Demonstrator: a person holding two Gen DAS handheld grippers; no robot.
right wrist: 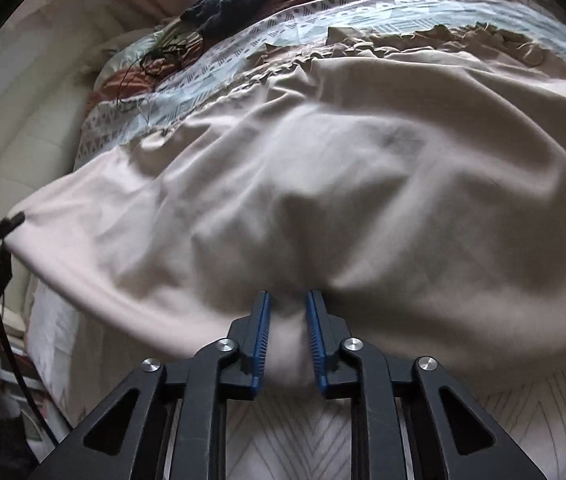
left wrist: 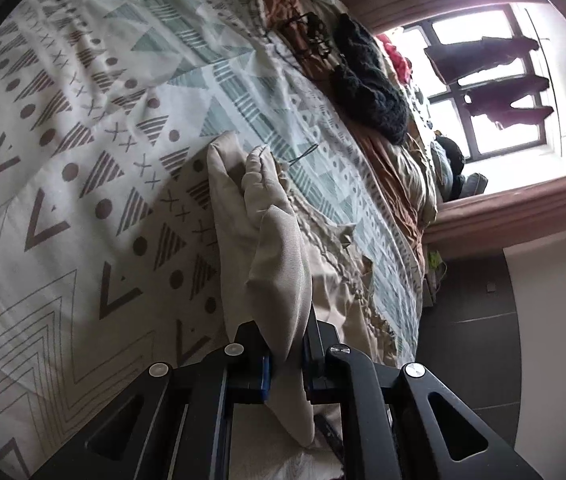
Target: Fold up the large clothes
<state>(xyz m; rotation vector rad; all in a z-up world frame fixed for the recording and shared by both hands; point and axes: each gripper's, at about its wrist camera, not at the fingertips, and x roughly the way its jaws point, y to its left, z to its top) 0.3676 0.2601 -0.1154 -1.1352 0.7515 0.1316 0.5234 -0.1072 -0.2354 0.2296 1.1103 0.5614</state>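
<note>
two grippers pinch beige garment (right wrist: 363, 184) over patterned bedspread (left wrist: 63, 160), probably near window (left wrist: 483, 80).

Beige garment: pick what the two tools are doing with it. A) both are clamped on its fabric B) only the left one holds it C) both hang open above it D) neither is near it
A: the left tool and right tool each pinch a fold of the beige garment.

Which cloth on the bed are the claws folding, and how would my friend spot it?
Look at the bed with the triangle-patterned cover. Across it lies a big plain beige garment with a ruffled far edge, pinched by the left claw and right claw. Unlike the dark knit and rust cloth behind, it's pale and unpatterned.
</note>
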